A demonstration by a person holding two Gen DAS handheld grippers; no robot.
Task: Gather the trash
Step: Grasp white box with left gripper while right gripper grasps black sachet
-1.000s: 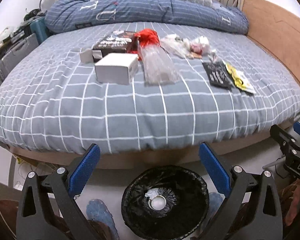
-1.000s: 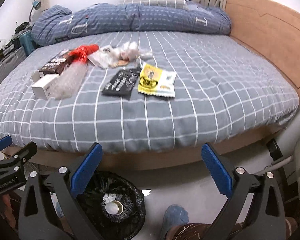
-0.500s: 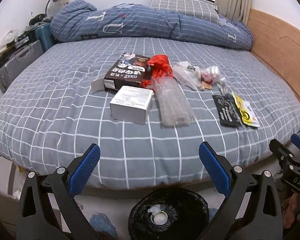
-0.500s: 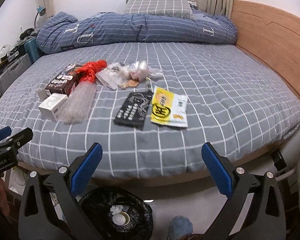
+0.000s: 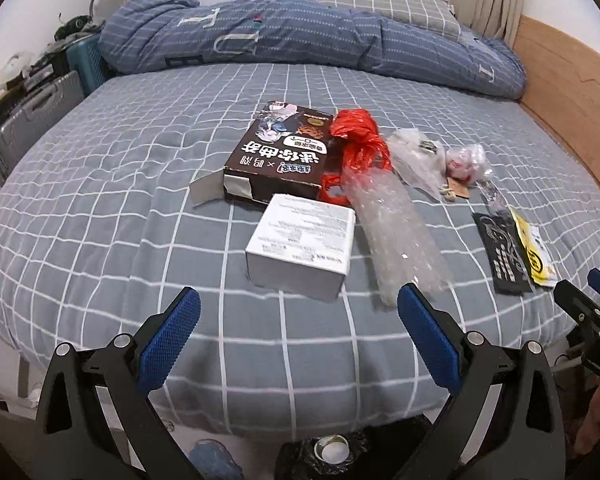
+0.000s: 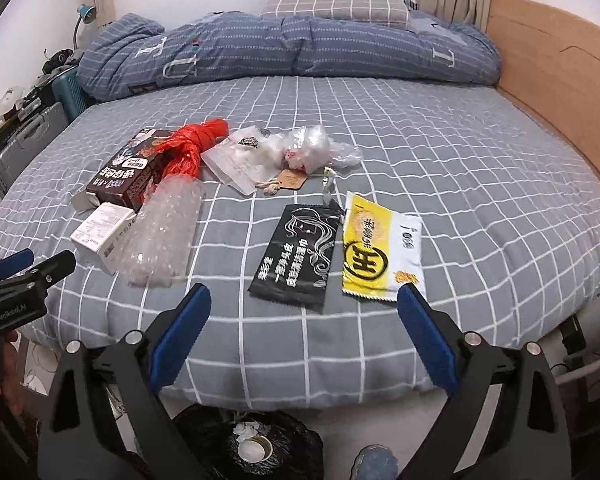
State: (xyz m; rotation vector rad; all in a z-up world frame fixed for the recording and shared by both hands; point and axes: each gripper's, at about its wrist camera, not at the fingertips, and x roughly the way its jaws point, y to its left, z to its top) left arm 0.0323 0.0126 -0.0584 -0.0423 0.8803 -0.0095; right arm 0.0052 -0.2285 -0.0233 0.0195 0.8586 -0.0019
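bare bedsheet point(image 5: 100, 240) left, litter probably crowding centre

Black-lined bin point(image 6: 256, 444) cut by bottom edge; white box point(image 6: 100, 236) half-hidden behind bubble wrap point(image 6: 160, 232).

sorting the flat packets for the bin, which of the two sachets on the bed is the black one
The black sachet with white lettering, left of the yellow and white sachet in the right wrist view, the two lying side by side.

Checked bed point(image 5: 100, 240) strewn with trash point(image 5: 300, 248)
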